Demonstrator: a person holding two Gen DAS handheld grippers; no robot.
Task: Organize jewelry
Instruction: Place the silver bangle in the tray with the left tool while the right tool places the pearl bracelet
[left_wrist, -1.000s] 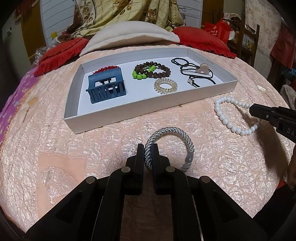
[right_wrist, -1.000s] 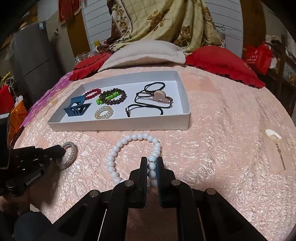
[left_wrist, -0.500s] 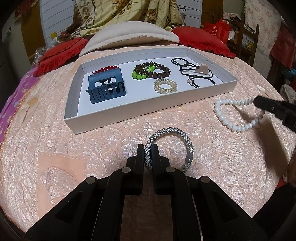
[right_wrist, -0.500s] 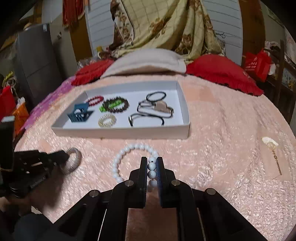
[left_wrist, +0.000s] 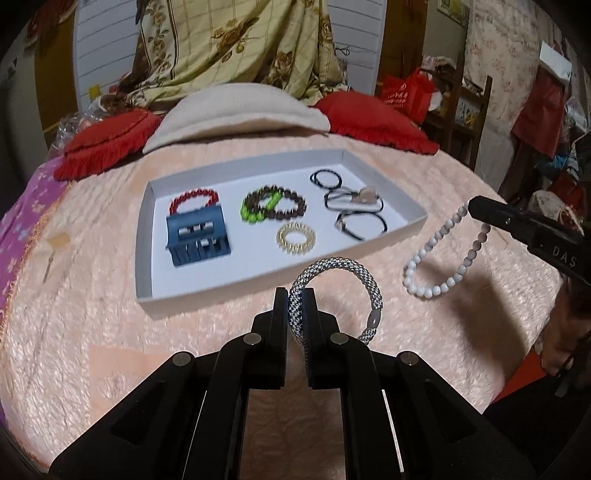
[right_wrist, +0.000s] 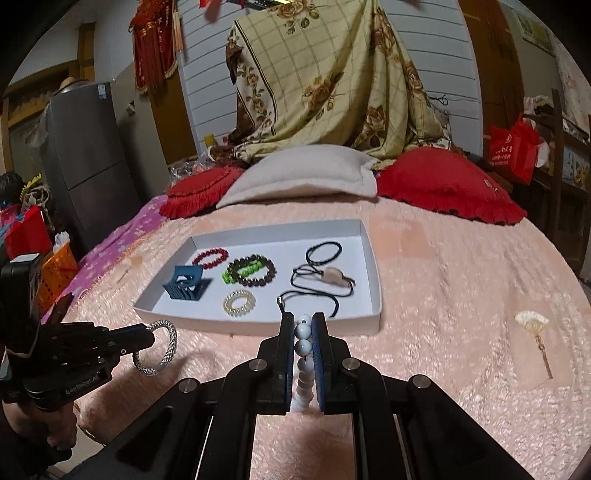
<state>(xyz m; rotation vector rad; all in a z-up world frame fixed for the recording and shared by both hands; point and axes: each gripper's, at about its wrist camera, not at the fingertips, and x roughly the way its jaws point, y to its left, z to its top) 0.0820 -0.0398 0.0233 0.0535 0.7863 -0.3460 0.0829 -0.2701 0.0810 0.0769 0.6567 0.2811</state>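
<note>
My left gripper (left_wrist: 295, 295) is shut on a silver woven bangle (left_wrist: 354, 267) and holds it lifted above the pink bedspread, just in front of the white tray (left_wrist: 146, 236). My right gripper (right_wrist: 303, 319) is shut on a white bead bracelet (right_wrist: 303, 347), which hangs down between its fingers; it also shows dangling in the left wrist view (left_wrist: 436, 258). The tray (right_wrist: 375, 258) holds a blue hair claw (left_wrist: 197, 236), a red bead bracelet (left_wrist: 194, 195), green and brown bead bracelets (left_wrist: 275, 203), a clear coil hair tie (left_wrist: 295, 238) and black cords (left_wrist: 351, 206).
A beige pillow (right_wrist: 303, 173) and red cushions (right_wrist: 447, 188) lie behind the tray. A small fan-shaped ornament (right_wrist: 532, 325) lies on the bedspread at the right. A fridge (right_wrist: 85, 166) and orange basket (right_wrist: 55, 277) stand off the bed's left side.
Both grippers have lifted their bracelets off the bedspread. The white beads now hang in the air, and the bangle is raised toward the tray.
</note>
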